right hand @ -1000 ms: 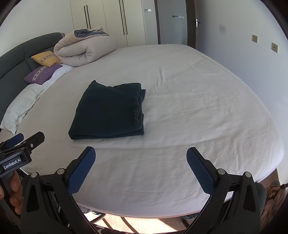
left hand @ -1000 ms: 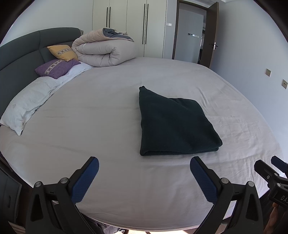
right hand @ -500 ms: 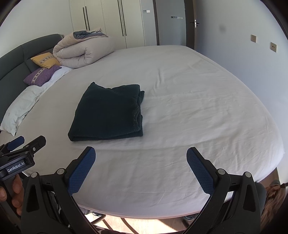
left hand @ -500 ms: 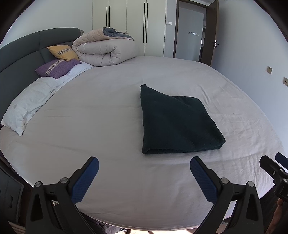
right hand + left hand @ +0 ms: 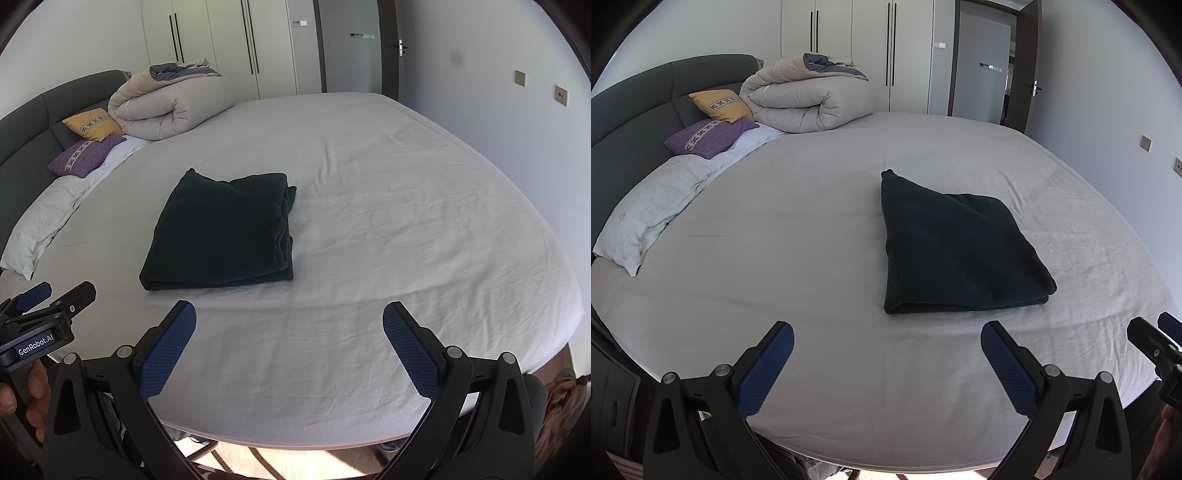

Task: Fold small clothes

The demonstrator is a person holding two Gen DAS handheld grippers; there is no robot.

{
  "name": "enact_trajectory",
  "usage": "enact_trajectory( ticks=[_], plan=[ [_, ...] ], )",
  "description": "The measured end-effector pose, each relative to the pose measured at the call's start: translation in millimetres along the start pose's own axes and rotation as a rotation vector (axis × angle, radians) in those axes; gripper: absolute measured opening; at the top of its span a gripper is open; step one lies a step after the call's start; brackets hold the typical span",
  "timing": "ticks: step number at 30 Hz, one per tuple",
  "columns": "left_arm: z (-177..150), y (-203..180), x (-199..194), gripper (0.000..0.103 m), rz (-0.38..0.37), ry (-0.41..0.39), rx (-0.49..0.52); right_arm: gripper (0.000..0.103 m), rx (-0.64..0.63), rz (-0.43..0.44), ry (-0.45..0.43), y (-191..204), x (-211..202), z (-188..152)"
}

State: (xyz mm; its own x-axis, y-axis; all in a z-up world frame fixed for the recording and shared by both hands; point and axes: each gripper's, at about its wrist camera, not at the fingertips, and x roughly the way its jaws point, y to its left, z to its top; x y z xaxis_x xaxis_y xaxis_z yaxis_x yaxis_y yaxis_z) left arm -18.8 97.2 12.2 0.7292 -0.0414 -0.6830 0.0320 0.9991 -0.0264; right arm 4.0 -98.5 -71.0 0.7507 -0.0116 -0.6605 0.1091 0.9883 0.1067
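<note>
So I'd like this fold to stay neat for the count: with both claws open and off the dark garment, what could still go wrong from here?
The folded dark garment shows loose stacked layers along its right edge, bunched at the far corner; a nudge there could open the fold. The left claw and right claw hover open above the wrinkled sheet, so a low reach might snag it and drag the garment along.

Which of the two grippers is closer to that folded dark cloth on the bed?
Neither clearly; they look about equally far. The left gripper sits just left of the dark cloth, the right gripper just right of it; both hover open at the bed's near edge.
</note>
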Motion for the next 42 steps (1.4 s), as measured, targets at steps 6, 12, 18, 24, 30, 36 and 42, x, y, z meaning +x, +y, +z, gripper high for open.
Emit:
enact_trajectory(
  ticks=[6,12,18,24,30,36,42],
  plan=[
    [-0.1,1.3,2.4,0.103,0.001,0.005,-0.001,0.103,0.001,0.000,0.000,0.2,-0.2,-0.2],
    [-0.7,1.0,2.3,0.103,0.001,0.007,-0.001,0.103,0.001,-0.001,0.001,0.3,0.0,-0.4],
    [-0.7,0.9,2.6,0.103,0.001,0.007,0.000,0.103,0.001,0.000,0.003,0.4,0.5,-0.1],
    [-0.8,0.7,2.5,0.103,0.001,0.007,0.000,0.103,0.001,0.000,0.003,0.3,0.6,-0.1],
    [-0.7,0.7,2.4,0.103,0.001,0.008,0.000,0.103,0.001,0.000,0.004,0.1,0.7,0.0],
    [-0.7,0.6,2.3,0.103,0.002,0.008,0.000,0.103,0.001,0.000,0.004,0.2,1.0,-0.4],
    [-1.9,1.2,3.6,0.103,0.000,0.011,0.000,0.103,0.000,0.001,0.005,0.5,1.3,-0.9]
  ],
)
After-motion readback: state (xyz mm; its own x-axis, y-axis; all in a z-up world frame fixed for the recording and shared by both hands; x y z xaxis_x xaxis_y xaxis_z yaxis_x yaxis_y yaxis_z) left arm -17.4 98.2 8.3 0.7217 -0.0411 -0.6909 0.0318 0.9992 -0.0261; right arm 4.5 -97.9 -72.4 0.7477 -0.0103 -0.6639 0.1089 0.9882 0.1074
